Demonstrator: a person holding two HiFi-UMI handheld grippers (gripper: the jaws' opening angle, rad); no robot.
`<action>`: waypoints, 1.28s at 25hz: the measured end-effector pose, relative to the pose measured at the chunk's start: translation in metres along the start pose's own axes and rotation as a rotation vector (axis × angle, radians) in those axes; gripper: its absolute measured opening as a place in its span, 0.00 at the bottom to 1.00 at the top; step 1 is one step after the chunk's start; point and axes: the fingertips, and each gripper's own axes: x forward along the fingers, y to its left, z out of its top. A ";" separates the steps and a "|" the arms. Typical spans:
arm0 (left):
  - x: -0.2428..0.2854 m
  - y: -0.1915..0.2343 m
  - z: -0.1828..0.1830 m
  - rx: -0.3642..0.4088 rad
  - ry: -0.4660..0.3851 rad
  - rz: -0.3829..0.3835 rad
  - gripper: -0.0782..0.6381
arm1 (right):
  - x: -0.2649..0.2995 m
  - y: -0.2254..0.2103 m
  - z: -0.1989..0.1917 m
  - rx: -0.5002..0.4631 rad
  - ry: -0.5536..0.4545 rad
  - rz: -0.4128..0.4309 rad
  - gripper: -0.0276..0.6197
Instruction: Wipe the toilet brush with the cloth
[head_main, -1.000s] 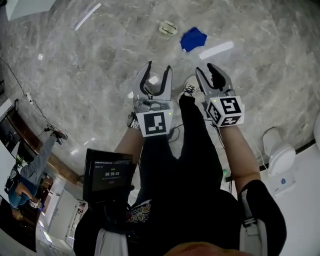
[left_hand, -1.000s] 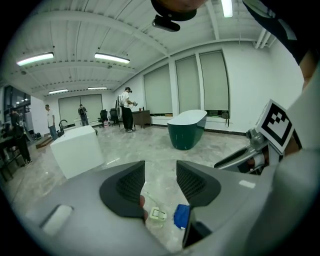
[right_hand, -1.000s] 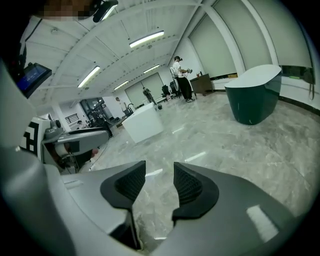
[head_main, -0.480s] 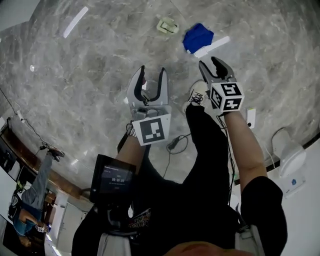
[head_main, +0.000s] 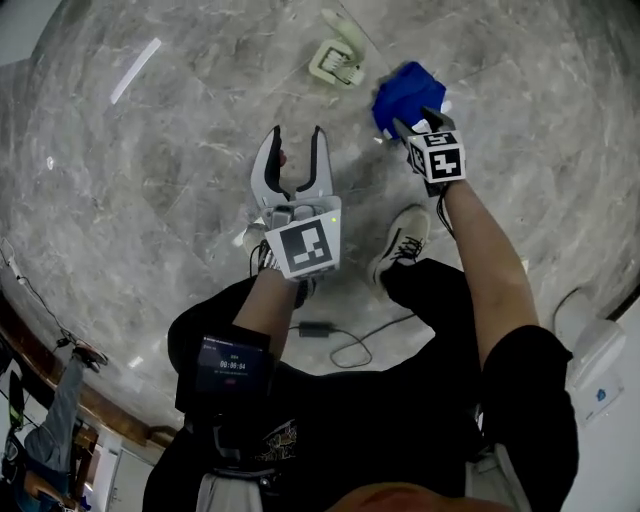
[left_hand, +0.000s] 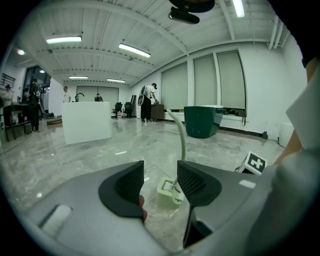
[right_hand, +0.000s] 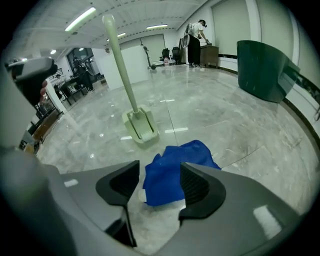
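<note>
The right gripper (right_hand: 160, 171) hangs low over the floor (head_main: 150, 200) with its nose tipped steeply down. Its jaws are wide and have just been opening further, and the blue cloth (right_hand: 172, 165) shows in the gap between them, though the pads are not pressing on it and I cannot tell whether the tips touch it. The cloth lies crumpled on the grey marble directly ahead of that claw, bunched rather than flat, so it has no clear long side; from here a short drop and a squeeze looks like all the pickup needs. The left gripper (head_main: 295, 138) sits nearer the person and to the left, its jaws also spread wide with nothing in them, pointing only a little downward at the toilet brush (right_hand: 122, 70). The brush stands upright in its pale green holder (right_hand: 141, 129), just beside the cloth on its far left side and apart from it, with the handle rising straight up from the floor. That upright axis is what matters for the left hand: it lines up with the brush but is well short of it, so I would guess it goes forward for the handle while the right, the hand at the cloth, gathers the cloth first
</note>
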 end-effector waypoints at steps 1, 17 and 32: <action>0.006 0.001 -0.009 -0.009 -0.005 0.001 0.40 | 0.015 -0.003 -0.003 -0.001 0.004 -0.008 0.45; 0.087 -0.046 0.036 0.079 -0.201 -0.184 0.45 | 0.102 -0.042 -0.018 0.030 0.112 -0.080 0.20; 0.112 -0.041 0.080 -0.065 -0.050 -0.259 0.32 | 0.101 0.031 0.198 -0.442 -0.131 0.350 0.19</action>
